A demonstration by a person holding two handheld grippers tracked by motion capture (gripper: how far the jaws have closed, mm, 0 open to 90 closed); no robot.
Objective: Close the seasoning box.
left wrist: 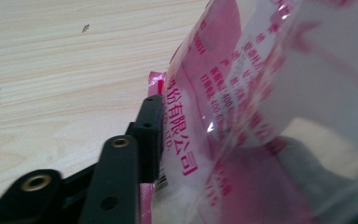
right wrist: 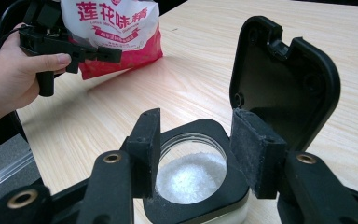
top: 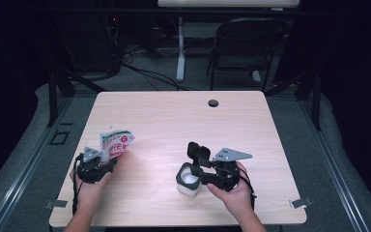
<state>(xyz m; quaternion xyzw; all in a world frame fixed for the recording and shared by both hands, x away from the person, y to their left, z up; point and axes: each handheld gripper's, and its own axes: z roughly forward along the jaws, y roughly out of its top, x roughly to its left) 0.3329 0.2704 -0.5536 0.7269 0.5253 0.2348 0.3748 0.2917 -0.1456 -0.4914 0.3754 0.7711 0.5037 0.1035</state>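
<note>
A pink and white printed bag [top: 116, 142] stands on the wooden table [top: 174, 121] at the left. My left gripper [top: 109, 160] reaches around its lower part. In the left gripper view the bag [left wrist: 261, 93] sits between wide-set jaws; one pad [left wrist: 154, 135] lies beside its side and the other is hidden behind it. My right gripper [top: 196, 175] is shut on a white jar [top: 185, 187] with a black top. The jar's black hinged lid [right wrist: 284, 79] stands open. White crystals [right wrist: 191, 175] lie inside. Across the table, the bag [right wrist: 116, 23] and my left gripper [right wrist: 106, 52] show at upper left.
A round cable hole [top: 213, 103] sits near the table's far edge. A dark folding chair [top: 246, 48] and a white table leg [top: 180, 48] stand beyond it. Bare wood lies between the two grippers and across the far half.
</note>
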